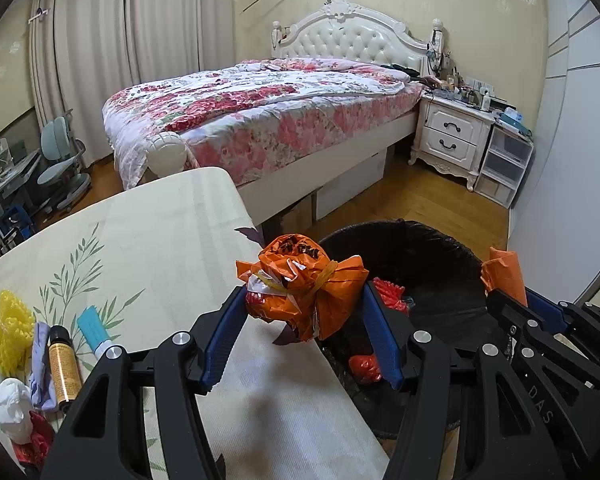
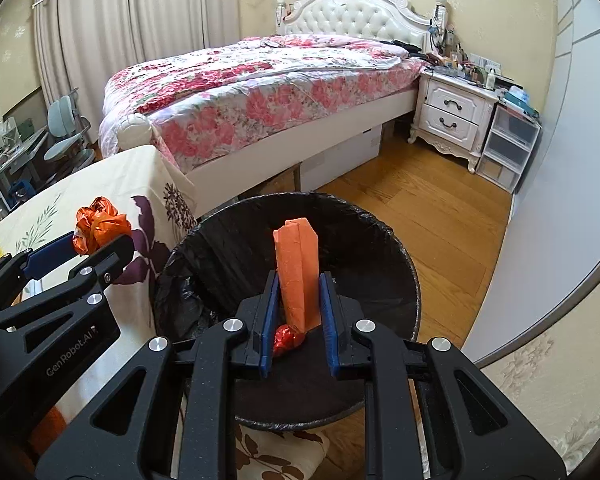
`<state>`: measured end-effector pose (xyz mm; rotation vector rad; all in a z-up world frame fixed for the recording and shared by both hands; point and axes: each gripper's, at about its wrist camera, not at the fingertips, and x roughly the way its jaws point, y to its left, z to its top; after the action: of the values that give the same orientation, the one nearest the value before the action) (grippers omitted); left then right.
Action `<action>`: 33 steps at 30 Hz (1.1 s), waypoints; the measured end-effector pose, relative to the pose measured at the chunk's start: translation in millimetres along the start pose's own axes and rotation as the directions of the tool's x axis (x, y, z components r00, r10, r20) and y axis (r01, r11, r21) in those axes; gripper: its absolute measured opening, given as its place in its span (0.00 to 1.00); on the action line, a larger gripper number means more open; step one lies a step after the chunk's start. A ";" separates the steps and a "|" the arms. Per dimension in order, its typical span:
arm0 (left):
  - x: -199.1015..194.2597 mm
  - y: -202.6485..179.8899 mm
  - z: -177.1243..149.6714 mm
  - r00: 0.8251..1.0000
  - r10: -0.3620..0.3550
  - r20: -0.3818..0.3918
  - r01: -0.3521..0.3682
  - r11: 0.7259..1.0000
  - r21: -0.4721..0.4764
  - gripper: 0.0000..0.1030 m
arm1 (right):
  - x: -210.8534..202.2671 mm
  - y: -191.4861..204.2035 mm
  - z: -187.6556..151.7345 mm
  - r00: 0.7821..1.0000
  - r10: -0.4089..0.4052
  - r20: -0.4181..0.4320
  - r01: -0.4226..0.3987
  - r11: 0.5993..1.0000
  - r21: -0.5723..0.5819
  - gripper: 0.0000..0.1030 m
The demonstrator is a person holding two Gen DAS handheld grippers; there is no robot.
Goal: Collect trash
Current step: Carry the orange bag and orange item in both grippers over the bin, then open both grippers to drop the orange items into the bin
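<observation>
**Trash held at the bin's rim**

Orange bag bundle (image 1: 306,280) is clamped in the half-open left gripper (image 1: 304,320) at the table (image 1: 140,232) edge. An orange paper roll (image 2: 297,268) is pinched by the nearly closed right gripper (image 2: 299,312) over the black-lined bin (image 2: 380,240). Bare wood floor (image 2: 440,208) lies beyond.

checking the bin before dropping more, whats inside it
Inside the black-lined bin, red crumpled wrappers lie at the bottom. The grippers and what they hold cover the rest.
</observation>
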<state>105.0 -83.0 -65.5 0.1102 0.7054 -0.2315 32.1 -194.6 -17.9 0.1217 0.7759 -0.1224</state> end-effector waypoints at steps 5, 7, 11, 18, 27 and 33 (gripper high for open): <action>9.6 -2.9 2.9 1.000 -0.003 -0.010 0.003 1.000 0.004 0.58 | 9.5 -6.5 2.5 1.000 -0.003 -0.011 0.003 1.000 0.013 0.19; 13.9 -4.5 4.6 1.000 -0.010 -0.022 0.010 1.000 0.006 0.58 | 12.1 -8.4 3.2 1.000 -0.005 -0.014 0.005 1.000 0.016 0.20; 19.2 -6.4 8.7 0.999 -0.016 -0.032 0.017 1.000 0.010 0.59 | 15.4 -13.2 4.6 1.000 -0.013 -0.014 0.013 1.000 0.028 0.21; 21.2 -3.7 12.1 1.000 -0.013 -0.025 0.013 1.000 0.003 0.75 | 17.1 -18.5 7.0 0.999 -0.034 -0.010 0.034 0.998 0.051 0.31; 11.7 5.6 13.6 1.000 0.025 -0.007 -0.026 0.999 -0.021 0.81 | 6.9 -20.4 7.2 0.997 -0.071 0.023 0.070 0.996 0.063 0.54; -7.0 20.1 12.5 0.999 0.048 0.004 -0.048 0.997 -0.053 0.82 | -1.0 -19.8 5.6 0.999 -0.050 0.018 0.049 0.996 0.080 0.61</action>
<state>112.7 -64.5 -51.0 0.0754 0.7025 -0.1669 32.2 -214.9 -14.5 0.1766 0.7549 -0.2013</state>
